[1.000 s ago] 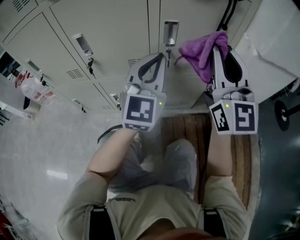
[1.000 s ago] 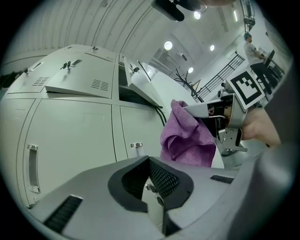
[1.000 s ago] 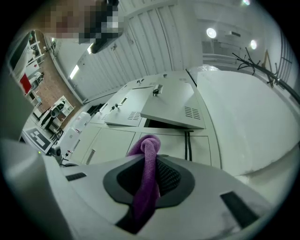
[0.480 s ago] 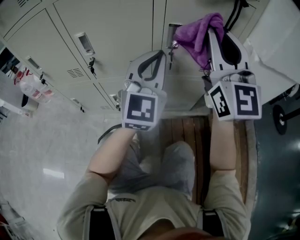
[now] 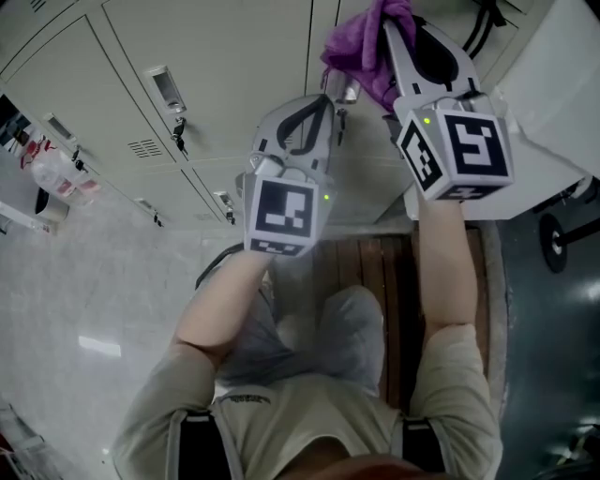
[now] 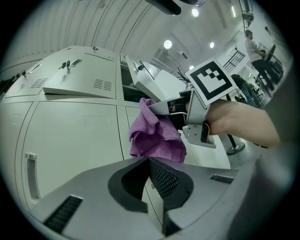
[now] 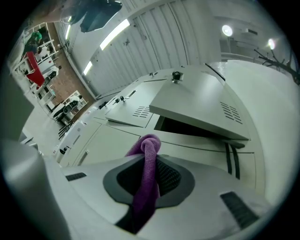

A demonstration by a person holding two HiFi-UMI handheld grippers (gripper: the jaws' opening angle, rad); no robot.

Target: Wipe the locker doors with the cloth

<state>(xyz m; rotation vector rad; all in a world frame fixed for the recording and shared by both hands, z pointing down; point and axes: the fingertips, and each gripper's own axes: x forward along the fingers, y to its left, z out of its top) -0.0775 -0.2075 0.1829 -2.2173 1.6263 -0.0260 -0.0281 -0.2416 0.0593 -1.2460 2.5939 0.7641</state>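
Locker bank [image 5: 216,56] fills the top of the head view, with the doors there closed. The right gripper view shows one door [image 7: 201,108] further along hanging open. The person stands in front of it on a wood slat platform [image 5: 394,272].

Right gripper [image 5: 386,26] is raised high and clenched on the purple cloth [image 5: 361,47]. One fold is pinched between the jaws and the bulk is bunched past the tips. The cloth sits at the seam between two doors, just beside a recessed handle [image 5: 345,89]. I can't confirm contact with the panel from any view.

Left gripper [image 5: 328,112] has its jaws together with nothing in them. It's parked lower, beside the right one.

My read is that wiping is at the start or early on.

How to do it well:
- Put the bunched wad on the panel, not the jaw tips, because hard tips would scrape the paint.
- Use light, even pressure. The pinch is on a thin fold, so heavy drag could pull the cloth out.
- Make overlapping straight passes top-down, door by door.
- Go around the handle recesses and the keys [image 5: 180,127] hanging in the locks, since loose cloth could snag there.
- The open door will likely swing under load. The free left gripper could brace it.
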